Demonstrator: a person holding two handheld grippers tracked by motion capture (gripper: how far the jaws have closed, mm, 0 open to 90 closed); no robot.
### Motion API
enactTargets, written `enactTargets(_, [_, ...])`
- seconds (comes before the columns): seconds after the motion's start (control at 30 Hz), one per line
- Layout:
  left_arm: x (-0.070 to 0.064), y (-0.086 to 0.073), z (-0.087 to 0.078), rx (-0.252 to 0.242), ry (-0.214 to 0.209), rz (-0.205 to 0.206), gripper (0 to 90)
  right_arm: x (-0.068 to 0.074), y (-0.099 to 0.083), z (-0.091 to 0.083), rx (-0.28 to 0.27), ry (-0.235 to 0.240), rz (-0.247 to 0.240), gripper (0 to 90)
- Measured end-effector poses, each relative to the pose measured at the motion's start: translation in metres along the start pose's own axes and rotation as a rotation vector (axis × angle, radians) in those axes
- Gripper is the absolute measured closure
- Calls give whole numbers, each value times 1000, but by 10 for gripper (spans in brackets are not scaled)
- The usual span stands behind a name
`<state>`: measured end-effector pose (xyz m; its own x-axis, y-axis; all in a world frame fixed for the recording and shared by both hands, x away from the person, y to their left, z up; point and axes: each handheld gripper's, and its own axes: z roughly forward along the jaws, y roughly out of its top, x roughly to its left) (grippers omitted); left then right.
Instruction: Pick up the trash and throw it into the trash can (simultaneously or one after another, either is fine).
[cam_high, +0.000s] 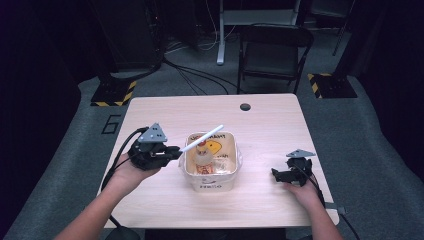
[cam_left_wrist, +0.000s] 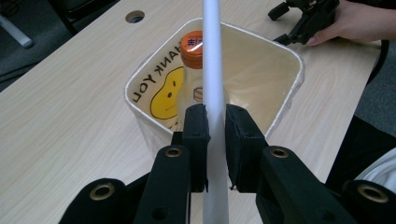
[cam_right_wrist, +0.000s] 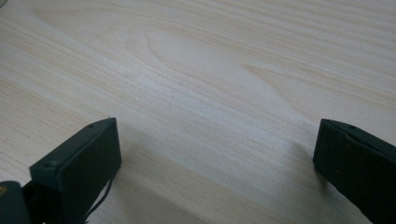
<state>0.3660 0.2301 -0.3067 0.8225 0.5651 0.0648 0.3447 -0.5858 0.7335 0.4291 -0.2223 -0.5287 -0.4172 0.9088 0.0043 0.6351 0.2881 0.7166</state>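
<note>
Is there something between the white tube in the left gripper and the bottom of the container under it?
Yes. The white tube, clamped in the left gripper, points over the cream container, where a bottle with an orange cap stands below its path. The space beside the bottle looks free.

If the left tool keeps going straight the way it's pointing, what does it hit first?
Most likely the near rim of the white tub, just ahead of the left tool, which grips a white tube. The tube's far end reaches over the orange-capped bottle; whether it clears is unclear.
</note>
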Motion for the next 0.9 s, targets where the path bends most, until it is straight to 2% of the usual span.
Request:
enactTargets(0.03, [-2,1,1,-1,-7,-10,789,0,0,0,0,0,0,1])
enactTargets(0.2, [-8,4,7,10,-27,-9,789,0,0,0,0,0,-1,0])
enactTargets(0.43, [-16,8,20,37,-42,8,789,0,0,0,1,0,2,1])
enactTargets(0.63, [-19,4,33,54,-64,-22,789,0,0,0,0,0,0,1])
enactTargets(0.9, [-21,-2,44,95,-66,-43,788,0,0,0,1,0,1,1])
